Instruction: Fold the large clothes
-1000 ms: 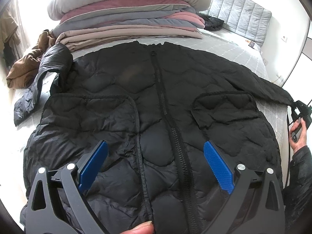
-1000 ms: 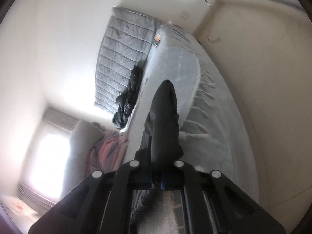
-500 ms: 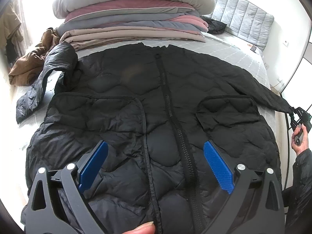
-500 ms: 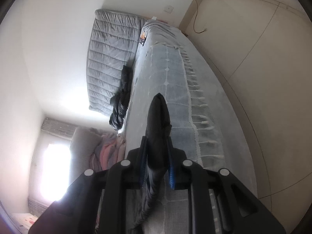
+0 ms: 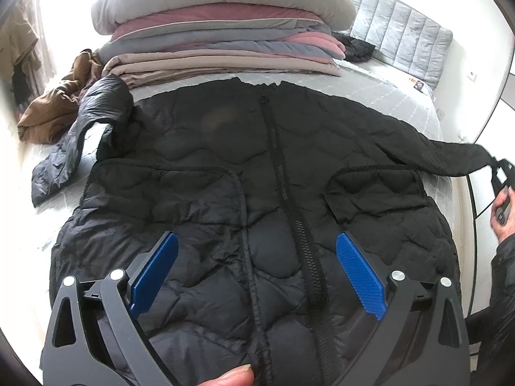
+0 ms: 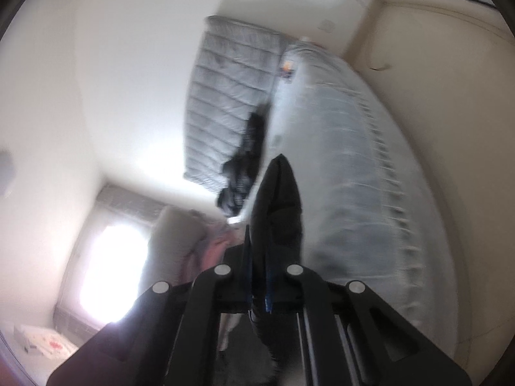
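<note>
A black quilted jacket (image 5: 257, 177) lies face up and zipped on the bed, collar toward the far end. My left gripper (image 5: 257, 267) is open with blue pads, held above the jacket's lower front near the zipper. The jacket's left-side sleeve (image 5: 74, 135) lies bent beside the body. My right gripper (image 6: 259, 286) is shut on the cuff of the other sleeve (image 6: 276, 206); in the left wrist view that sleeve (image 5: 450, 157) stretches out past the bed's right edge to the right gripper (image 5: 502, 177).
A stack of folded blankets and a pillow (image 5: 222, 38) sits behind the collar. A brown garment (image 5: 54, 106) lies at the far left. A small black garment (image 5: 354, 45) lies by the grey padded headboard (image 5: 402, 32). Wall and floor lie beyond the bed's right edge.
The left gripper stayed above the hem while its view drifted slightly. The right gripper kept hold of the sleeve cuff, drew it outward and lifted it; its view swung and is blurred now.
</note>
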The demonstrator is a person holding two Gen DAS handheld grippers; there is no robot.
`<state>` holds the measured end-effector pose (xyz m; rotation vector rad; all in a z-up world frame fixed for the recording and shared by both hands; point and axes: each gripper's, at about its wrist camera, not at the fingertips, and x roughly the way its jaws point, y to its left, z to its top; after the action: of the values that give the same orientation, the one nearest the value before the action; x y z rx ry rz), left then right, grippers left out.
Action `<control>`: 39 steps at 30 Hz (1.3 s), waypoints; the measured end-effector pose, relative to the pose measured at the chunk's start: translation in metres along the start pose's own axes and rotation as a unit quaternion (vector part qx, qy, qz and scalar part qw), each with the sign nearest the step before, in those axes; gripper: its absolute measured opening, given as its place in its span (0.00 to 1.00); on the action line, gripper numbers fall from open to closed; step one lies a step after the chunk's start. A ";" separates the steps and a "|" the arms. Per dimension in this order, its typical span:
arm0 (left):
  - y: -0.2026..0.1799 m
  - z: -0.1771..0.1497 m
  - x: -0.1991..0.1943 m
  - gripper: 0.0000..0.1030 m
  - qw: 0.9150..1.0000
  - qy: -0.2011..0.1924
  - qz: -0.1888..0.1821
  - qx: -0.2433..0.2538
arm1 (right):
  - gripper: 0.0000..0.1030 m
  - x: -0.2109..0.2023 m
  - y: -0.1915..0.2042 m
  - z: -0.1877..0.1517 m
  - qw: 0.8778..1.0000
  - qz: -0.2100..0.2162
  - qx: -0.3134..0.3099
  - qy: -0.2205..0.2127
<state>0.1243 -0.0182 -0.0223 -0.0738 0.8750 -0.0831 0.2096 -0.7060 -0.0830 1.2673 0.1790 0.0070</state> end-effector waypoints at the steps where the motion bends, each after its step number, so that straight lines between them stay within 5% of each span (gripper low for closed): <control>1: 0.004 0.000 -0.002 0.92 1.000 -0.002 0.000 -0.003 | 0.06 0.003 0.010 -0.002 1.000 0.004 -0.005 0.001; 10: 0.072 -0.001 -0.026 0.92 0.998 -0.034 0.014 -0.057 | 0.06 0.087 0.200 -0.066 0.987 0.099 -0.108 0.060; 18: 0.138 -0.007 -0.035 0.92 0.991 -0.062 0.014 -0.118 | 0.06 0.195 0.310 -0.244 0.955 0.147 -0.182 0.180; 25: 0.164 -0.011 -0.039 0.92 0.986 -0.073 -0.006 -0.150 | 0.06 0.254 0.293 -0.410 0.927 0.127 -0.197 0.294; 29: 0.173 -0.012 -0.040 0.92 0.984 -0.075 -0.015 -0.160 | 0.06 0.282 0.259 -0.461 0.919 0.100 -0.182 0.334; 39: 0.175 -0.013 -0.038 0.92 0.983 -0.075 -0.026 -0.166 | 0.06 0.302 0.201 -0.497 0.907 0.047 -0.176 0.381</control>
<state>0.0976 0.1590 -0.0183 -0.4111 0.7293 0.0210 0.4579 -0.1433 -0.0741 0.8531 0.7570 0.6021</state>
